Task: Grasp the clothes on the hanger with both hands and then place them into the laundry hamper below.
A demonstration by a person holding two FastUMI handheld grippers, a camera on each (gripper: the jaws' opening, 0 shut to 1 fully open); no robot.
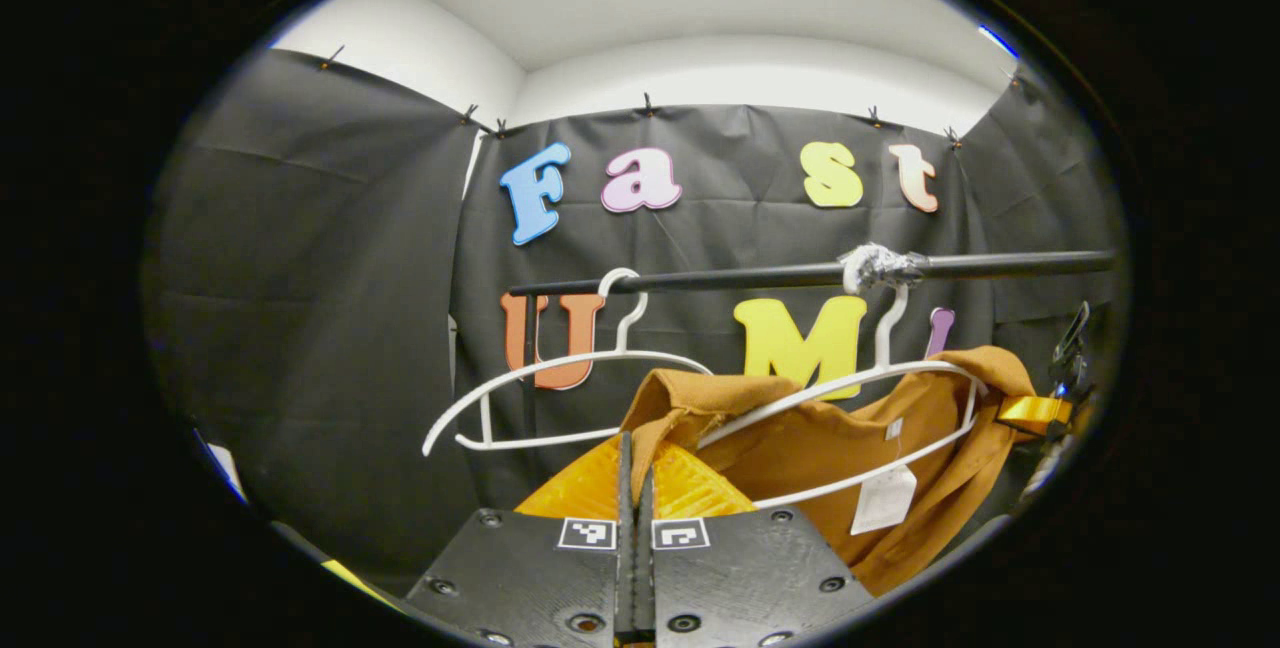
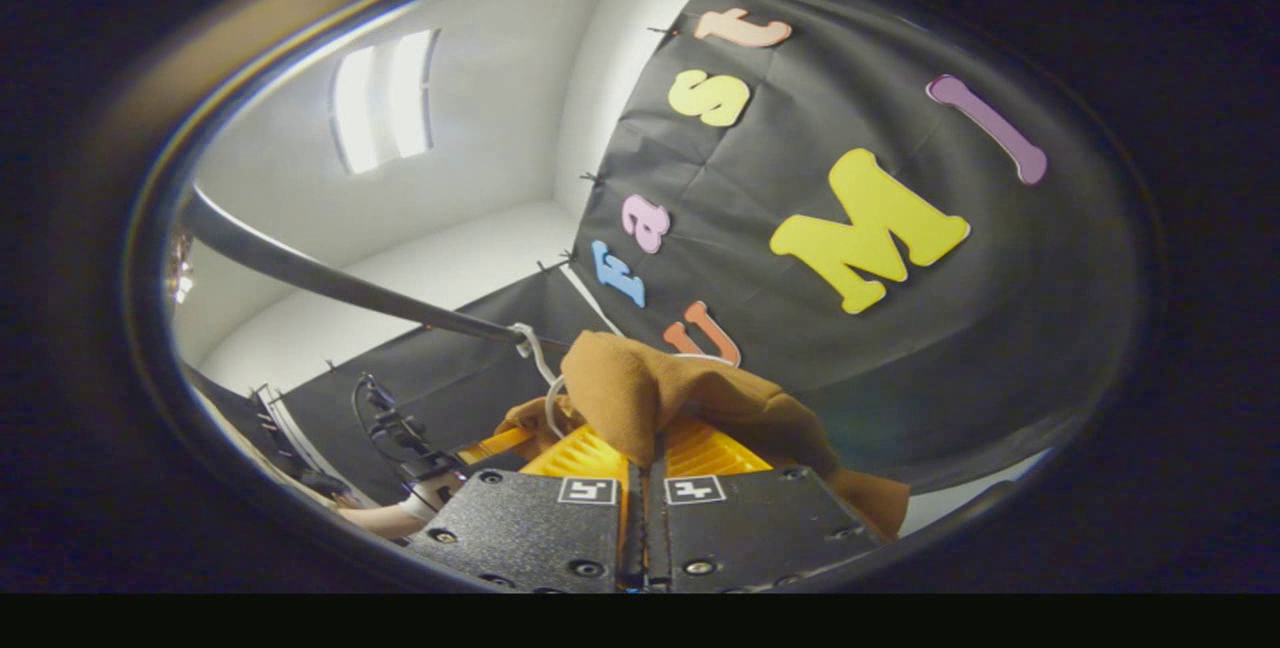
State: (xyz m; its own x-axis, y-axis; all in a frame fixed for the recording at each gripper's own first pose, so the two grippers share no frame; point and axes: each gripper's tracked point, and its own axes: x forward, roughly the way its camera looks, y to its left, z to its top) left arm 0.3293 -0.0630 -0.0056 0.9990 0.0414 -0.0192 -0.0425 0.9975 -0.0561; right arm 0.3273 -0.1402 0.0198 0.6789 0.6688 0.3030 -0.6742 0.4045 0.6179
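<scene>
Below the black rail (image 1: 760, 276), both grippers, left (image 1: 635, 463) and right (image 2: 645, 448), clamp the brown garment (image 1: 850, 448) (still on its hanger (image 1: 860, 398)); hamper placement remains.

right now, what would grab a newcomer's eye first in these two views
The brown garment stands out first, draped on a white hanger under the black rail in the left gripper view. The left claw is shut on a fold of it at bottom centre, and the right claw pinches another bunch in the right gripper view. An empty white hanger hangs to the left on the same rail.
</scene>
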